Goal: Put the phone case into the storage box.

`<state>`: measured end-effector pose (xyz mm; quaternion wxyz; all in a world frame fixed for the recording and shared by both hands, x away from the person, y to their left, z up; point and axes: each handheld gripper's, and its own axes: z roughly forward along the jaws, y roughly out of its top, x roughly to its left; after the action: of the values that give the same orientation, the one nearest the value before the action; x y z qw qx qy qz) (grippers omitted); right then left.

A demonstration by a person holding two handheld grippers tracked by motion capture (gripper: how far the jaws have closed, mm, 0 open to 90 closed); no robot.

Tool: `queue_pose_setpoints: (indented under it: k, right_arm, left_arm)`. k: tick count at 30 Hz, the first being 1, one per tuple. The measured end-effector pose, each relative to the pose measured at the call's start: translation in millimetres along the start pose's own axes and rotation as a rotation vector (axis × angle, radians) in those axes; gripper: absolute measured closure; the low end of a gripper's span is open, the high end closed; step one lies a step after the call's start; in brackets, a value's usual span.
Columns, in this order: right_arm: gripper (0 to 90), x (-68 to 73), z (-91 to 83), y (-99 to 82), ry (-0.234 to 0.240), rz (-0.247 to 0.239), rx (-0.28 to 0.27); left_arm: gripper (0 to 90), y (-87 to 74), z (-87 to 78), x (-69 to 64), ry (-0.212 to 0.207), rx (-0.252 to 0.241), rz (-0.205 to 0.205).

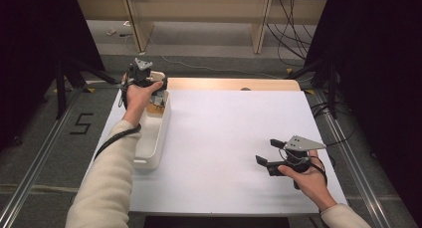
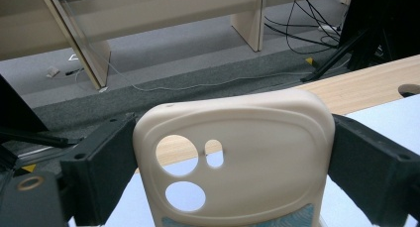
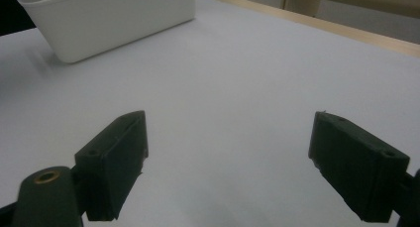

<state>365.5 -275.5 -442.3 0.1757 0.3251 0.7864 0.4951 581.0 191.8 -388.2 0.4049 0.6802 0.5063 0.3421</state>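
One white bin [image 1: 160,138], left hand-held gripper [image 2: 233,152] above it grasping phone case [image 2: 247,147], right hand-held gripper [image 3: 228,162] released

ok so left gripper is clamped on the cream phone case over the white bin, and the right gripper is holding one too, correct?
Not quite. The right gripper holds nothing: the right gripper view shows its jaws wide apart over the bare white table. The left gripper does clamp the cream phone case above the white bin.

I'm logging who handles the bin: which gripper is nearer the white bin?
Left. The left gripper is over the far end of the white bin, clamped on a cream phone case. The right gripper sits open, well off across the table.
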Motion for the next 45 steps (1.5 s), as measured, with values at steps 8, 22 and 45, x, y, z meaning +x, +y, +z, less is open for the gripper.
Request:
queue_pose_setpoints:
  k: [8, 22, 45]
  right_arm:
    - [16.2, 0.1, 0.1, 0.0, 0.001, -0.001, 0.000]
    - [16.2, 0.0, 0.1, 0.0, 0.001, 0.000, 0.000]
    - [16.2, 0.0, 0.3, -0.2, 0.002, 0.000, 0.001]
  left_arm:
    - [9.8, -1.9, 1.2, 0.0, 0.000, 0.006, -0.002]
    - [9.7, -4.0, 4.1, -0.3, 0.000, 0.014, -0.003]
    - [9.2, -5.2, 9.4, -1.3, -0.011, 0.022, 0.004]
